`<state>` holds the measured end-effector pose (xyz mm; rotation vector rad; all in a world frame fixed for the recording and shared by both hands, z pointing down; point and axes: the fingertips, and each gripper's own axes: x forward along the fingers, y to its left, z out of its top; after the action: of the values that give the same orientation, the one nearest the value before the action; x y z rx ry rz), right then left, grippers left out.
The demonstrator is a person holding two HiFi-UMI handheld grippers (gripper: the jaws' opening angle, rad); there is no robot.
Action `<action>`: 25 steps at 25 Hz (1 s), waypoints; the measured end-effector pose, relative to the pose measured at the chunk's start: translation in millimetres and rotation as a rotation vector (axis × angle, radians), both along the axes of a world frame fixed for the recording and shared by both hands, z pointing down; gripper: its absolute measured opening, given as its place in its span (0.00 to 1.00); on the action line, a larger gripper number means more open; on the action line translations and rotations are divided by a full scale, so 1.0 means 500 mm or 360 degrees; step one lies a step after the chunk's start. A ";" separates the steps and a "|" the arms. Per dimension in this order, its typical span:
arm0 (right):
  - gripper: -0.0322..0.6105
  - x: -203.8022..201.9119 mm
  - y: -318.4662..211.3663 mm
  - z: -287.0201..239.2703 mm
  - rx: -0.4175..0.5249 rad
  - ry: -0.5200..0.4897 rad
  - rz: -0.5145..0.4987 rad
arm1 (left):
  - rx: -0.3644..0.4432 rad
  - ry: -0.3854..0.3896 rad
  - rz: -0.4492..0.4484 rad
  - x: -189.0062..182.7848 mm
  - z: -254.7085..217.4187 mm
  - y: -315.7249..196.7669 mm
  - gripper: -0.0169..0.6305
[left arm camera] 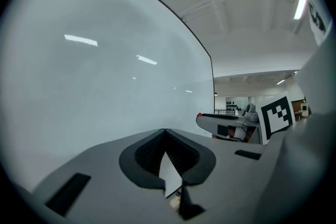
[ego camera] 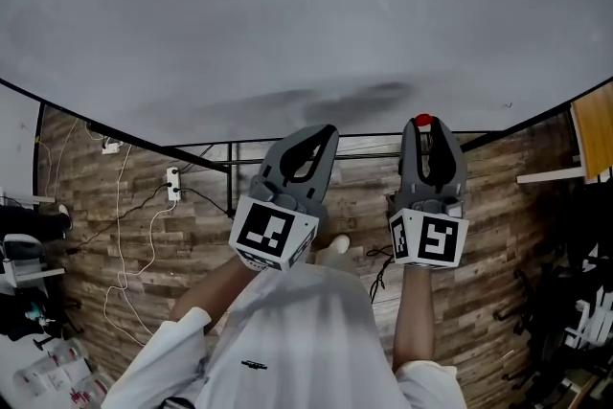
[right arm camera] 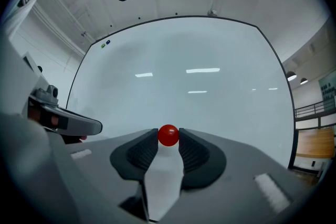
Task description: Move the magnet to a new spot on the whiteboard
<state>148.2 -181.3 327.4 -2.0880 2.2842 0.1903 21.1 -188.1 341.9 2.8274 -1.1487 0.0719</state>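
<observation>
A small round red magnet (right arm camera: 168, 135) sits pinched between the tips of my right gripper (right arm camera: 168, 137), which is shut on it just in front of the whiteboard (right arm camera: 205, 86). In the head view the red magnet (ego camera: 422, 121) shows at the tip of the right gripper (ego camera: 422, 125), near the lower edge of the whiteboard (ego camera: 287, 14). Whether the magnet touches the board I cannot tell. My left gripper (ego camera: 328, 131) hangs beside it on the left. Its tips meet with nothing between them in the left gripper view (left arm camera: 165, 131).
A green magnet (right arm camera: 103, 45) and a blue magnet (right arm camera: 108, 42) stick at the board's upper left corner. Below the board are its black stand frame (ego camera: 230, 170), a wood-pattern floor with a power strip (ego camera: 173, 183) and white cables, and a wooden tabletop (ego camera: 594, 134) at the right.
</observation>
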 end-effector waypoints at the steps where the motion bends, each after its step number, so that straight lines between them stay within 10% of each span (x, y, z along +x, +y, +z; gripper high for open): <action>1: 0.25 -0.006 -0.002 0.004 0.0010 0.0011 -0.0005 | -0.0014 -0.0003 -0.0016 -0.005 0.010 -0.004 0.04; 25: 0.25 -0.072 -0.067 0.184 -0.0103 -0.0044 -0.0103 | -0.0144 -0.0012 -0.0168 -0.065 0.167 -0.028 0.04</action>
<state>112.1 -214.6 419.5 -2.0285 2.3688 0.0856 -11.3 -202.3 425.5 2.6857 -1.2608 0.1241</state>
